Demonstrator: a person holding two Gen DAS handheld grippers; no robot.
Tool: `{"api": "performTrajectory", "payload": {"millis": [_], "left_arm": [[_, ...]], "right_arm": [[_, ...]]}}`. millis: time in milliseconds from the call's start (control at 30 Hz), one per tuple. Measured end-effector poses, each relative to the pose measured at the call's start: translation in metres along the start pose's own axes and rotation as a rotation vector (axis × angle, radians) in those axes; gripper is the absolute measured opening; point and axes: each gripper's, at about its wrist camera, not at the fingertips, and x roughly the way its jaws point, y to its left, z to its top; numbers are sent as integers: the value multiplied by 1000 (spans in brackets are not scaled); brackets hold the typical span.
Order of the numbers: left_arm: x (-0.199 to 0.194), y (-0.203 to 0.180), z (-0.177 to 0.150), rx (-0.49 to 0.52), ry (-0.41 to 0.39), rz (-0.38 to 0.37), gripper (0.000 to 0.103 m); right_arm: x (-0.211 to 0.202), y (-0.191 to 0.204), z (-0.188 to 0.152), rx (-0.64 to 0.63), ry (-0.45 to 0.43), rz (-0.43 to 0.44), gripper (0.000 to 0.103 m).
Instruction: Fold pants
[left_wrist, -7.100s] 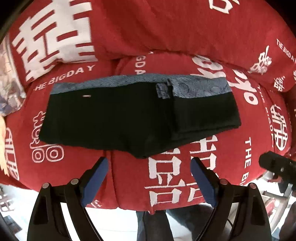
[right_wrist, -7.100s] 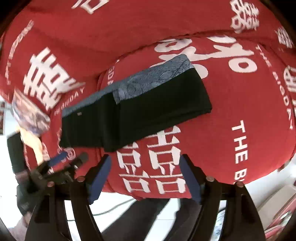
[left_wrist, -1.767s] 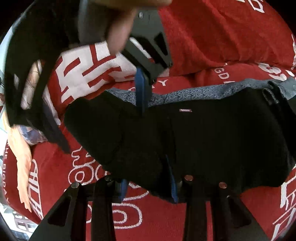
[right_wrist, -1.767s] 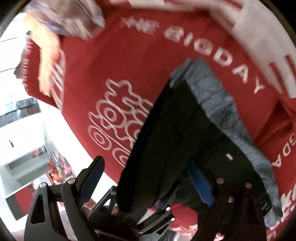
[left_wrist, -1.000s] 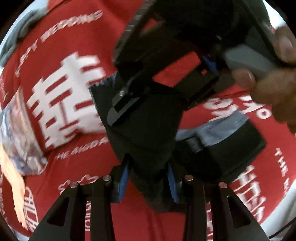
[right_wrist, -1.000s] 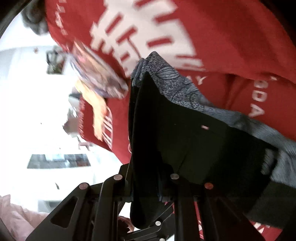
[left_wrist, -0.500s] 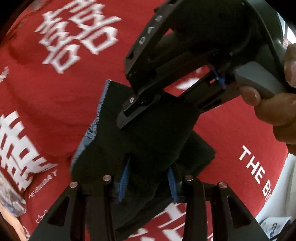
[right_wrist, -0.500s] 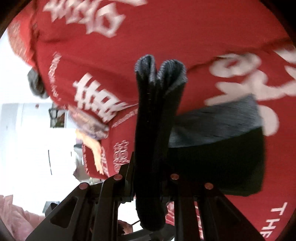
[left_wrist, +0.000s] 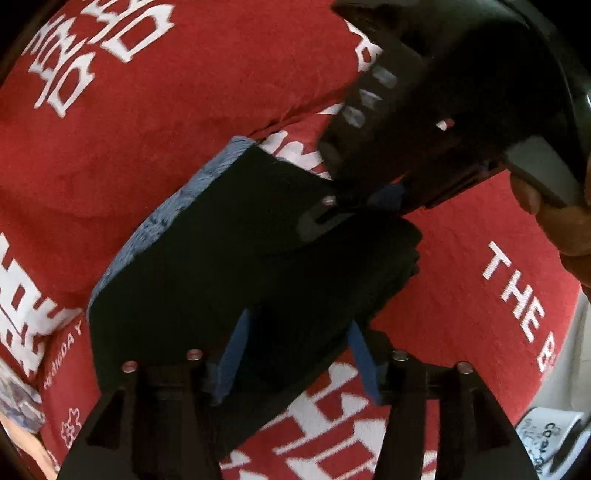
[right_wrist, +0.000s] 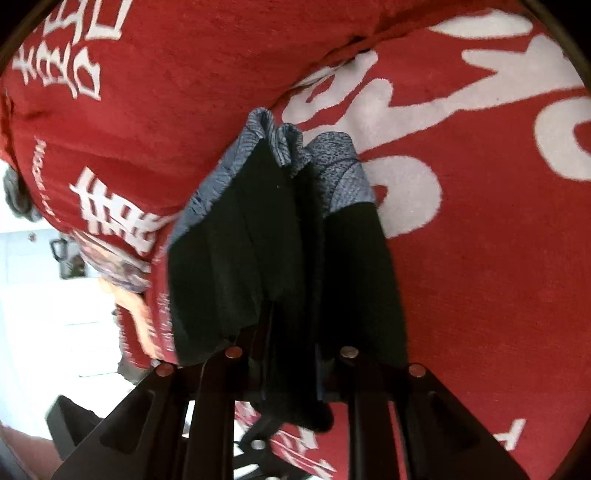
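The black pants (left_wrist: 229, 266) with a blue-grey waistband (left_wrist: 162, 218) lie folded over on the red sofa cover. My left gripper (left_wrist: 295, 350) has its blue pads around the near edge of the pants and looks shut on them. My right gripper (right_wrist: 291, 369) is shut on the folded layers of the pants (right_wrist: 236, 251), whose waistband (right_wrist: 280, 144) points away from it. The right gripper's body (left_wrist: 424, 122) shows in the left wrist view, its tip down on the far side of the pants.
The red sofa cover (left_wrist: 184, 110) with white characters fills both views. A patterned cushion (right_wrist: 110, 258) lies at the left. A white item with print (left_wrist: 546, 432) sits at the lower right, off the sofa. A hand (left_wrist: 569, 229) holds the right gripper.
Both grippers have carried the lifted half of the pants over to the right and down onto the other half. The pants now lie flatter on the sofa.
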Motion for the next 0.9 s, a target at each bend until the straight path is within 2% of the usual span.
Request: {"api": "performTrajectory", "payload": {"millis": [100,200,267,367,500,600,733,833,900], "left_arm": [[-21,16,-8,-24,-23,-1,71],[-37,36,-15,-60,-43,-8,71],[-43,60,-21,-121,-33,13,71],[-42,96,-29,-247,1,70,71],[-19,181,-44,-471,95,164,71],[-6,224,-57,-641,127,182,71],[18,245,-53,-720,178,144,71],[28,229,-54,-721,213,88,71],[37,218,-58,-700,233,100,71]], "right_arm": [[-2,11,-6,-49,-4,-85,21],[1,23,-13,-106,-7,-172,21],[0,22,-17,-101,-12,-190,21],[1,25,-21,-79,-7,-214,22],[1,32,-24,-75,13,-289,25],[-9,49,-19,-96,-23,-371,26],[-25,76,1,-144,-131,-341,26],[-15,91,13,-157,-124,-336,26],[-2,93,11,-172,-90,-361,26]]}}
